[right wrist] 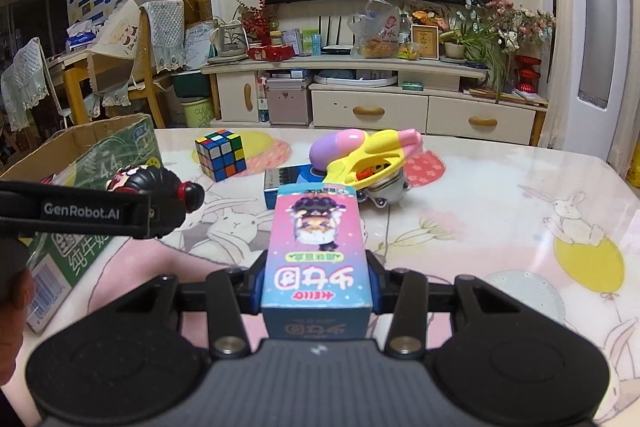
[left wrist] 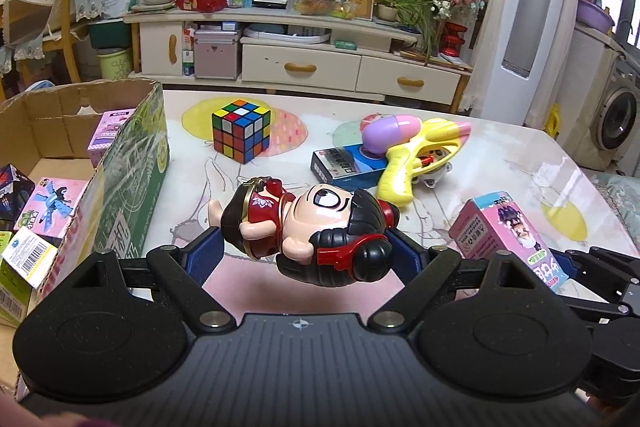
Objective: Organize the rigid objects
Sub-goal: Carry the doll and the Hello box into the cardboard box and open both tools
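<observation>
My left gripper (left wrist: 308, 247) is shut on a cartoon doll (left wrist: 304, 223) with black hair and red clothes, held sideways above the table between the blue pads. My right gripper (right wrist: 318, 279) is shut on a pink and blue carton (right wrist: 318, 247), lifted off the table; the same carton (left wrist: 508, 231) shows at the right of the left wrist view. In the right wrist view the doll (right wrist: 156, 191) hangs beside the open cardboard box (right wrist: 100, 155). On the table lie a Rubik's cube (left wrist: 241, 131), a yellow water gun (left wrist: 416, 151) and a flat blue box (left wrist: 344, 169).
The cardboard box (left wrist: 132, 163) stands at the table's left and holds pink cartons (left wrist: 54, 205) and other small packs. A small silver toy (right wrist: 384, 193) lies under the water gun (right wrist: 360, 155). A cabinet (left wrist: 320, 63) with drawers runs behind the table's far edge.
</observation>
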Demonstrator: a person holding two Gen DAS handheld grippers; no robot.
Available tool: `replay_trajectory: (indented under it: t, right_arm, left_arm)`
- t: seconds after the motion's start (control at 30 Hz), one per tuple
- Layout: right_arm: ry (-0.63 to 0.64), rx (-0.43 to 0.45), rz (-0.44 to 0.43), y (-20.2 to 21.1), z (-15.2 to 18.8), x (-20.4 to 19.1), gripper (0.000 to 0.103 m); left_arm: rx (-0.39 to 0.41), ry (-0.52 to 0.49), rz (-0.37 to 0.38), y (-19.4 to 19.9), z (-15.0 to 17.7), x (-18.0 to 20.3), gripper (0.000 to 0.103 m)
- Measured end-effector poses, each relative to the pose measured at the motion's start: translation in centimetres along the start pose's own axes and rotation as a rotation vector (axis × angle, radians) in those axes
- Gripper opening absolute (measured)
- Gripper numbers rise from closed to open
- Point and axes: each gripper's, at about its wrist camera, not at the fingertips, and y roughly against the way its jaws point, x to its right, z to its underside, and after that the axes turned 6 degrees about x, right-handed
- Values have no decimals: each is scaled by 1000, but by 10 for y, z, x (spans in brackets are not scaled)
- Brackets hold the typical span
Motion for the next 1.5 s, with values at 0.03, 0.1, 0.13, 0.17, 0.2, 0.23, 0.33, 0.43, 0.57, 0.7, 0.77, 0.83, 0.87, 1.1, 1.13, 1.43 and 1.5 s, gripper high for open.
replay_trajectory:
  t: [0.03, 0.1, 0.13, 0.17, 0.2, 0.23, 0.33, 0.43, 0.57, 0.7, 0.77, 0.83, 0.87, 1.1, 1.13, 1.43, 1.5]
  right_arm:
    - [4, 1, 2, 2, 0, -2, 44]
    - [9, 2, 6, 6, 0, -4, 44]
    - [11, 2, 8, 8, -1, -5, 44]
    - [13, 2, 10, 9, -1, -6, 44]
    - [15, 2, 12, 11, -1, -7, 44]
    - [16, 2, 14, 12, -1, -8, 44]
    - [20, 1, 21, 16, -2, -11, 44]
    - [29, 3, 26, 20, -3, -15, 44]
    - [40, 7, 29, 25, -5, -19, 44]
    - [54, 11, 30, 27, -7, -26, 44]
    - [65, 12, 30, 28, -8, -30, 44]
    - [74, 14, 29, 29, -10, -34, 44]
    - [77, 15, 28, 30, -11, -36, 44]
    - [95, 25, 22, 31, -17, -47, 44]
    - [96, 26, 18, 31, -19, -50, 44]
    - [131, 44, -19, 28, -31, -78, 44]
    - [141, 47, -31, 26, -34, -85, 44]
  left_arm:
    - [-1, -2, 6, 1, 0, 0, 103]
    - [-2, -5, 16, 3, 1, 1, 103]
    - [-2, -7, 20, 4, 1, 2, 103]
    - [-2, -8, 24, 5, 1, 3, 103]
    - [-1, -9, 28, 6, 1, 4, 103]
    - [0, -10, 31, 7, 1, 4, 103]
    - [3, -13, 42, 11, 1, 3, 103]
    - [3, -15, 52, 13, 0, 2, 103]
    - [6, -14, 65, 17, -1, 1, 103]
    - [20, -13, 68, 23, -4, -2, 103]
    - [28, -12, 69, 26, -6, -4, 103]
    - [34, -13, 65, 29, -8, -6, 103]
    - [39, -13, 62, 31, -9, -7, 103]
    - [74, -4, 30, 40, -17, -15, 103]
    - [80, -2, 26, 42, -18, -17, 103]
    - [134, 11, -34, 56, -31, -37, 103]
    - [146, 22, -52, 59, -34, -43, 103]
